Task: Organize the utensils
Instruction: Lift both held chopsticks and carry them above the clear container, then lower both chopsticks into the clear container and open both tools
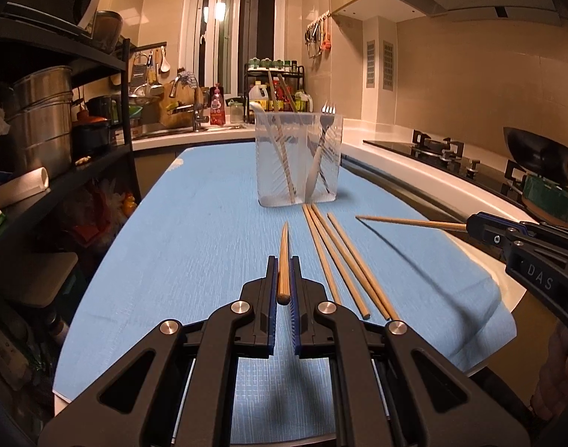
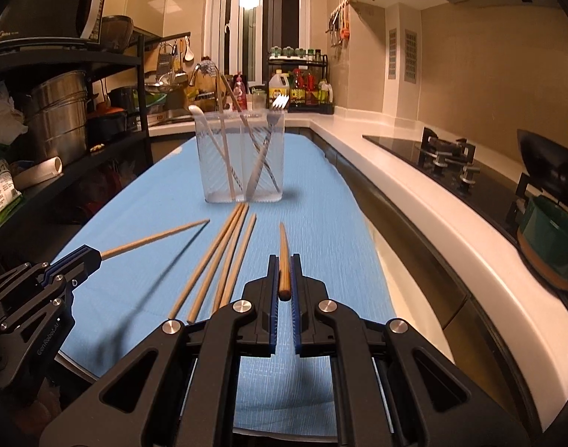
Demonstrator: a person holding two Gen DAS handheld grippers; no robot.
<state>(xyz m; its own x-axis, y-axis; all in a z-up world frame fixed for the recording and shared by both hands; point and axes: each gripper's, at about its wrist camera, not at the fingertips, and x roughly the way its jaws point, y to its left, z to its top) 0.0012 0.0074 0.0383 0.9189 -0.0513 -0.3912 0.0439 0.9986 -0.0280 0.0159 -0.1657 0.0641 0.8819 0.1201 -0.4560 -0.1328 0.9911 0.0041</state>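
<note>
Progress: roughly half. The clear holder [image 1: 298,158], frame centre, already has a fork, a white utensil and two chopsticks. Three loose chopsticks [image 1: 338,260] lie on the blue tabletop [image 1: 172,260] just below it.

I hold one chopstick in each hand-held gripper: left hand-held gripper [image 1: 284,279] clamped on a chopstick [image 1: 284,260], right hand-held gripper [image 2: 284,279] clamped on another chopstick [image 2: 284,257]. Both tips point toward the holder, well short.

Both wrist views look forward, low — sharing the blue mat [image 1: 194,246]
</note>
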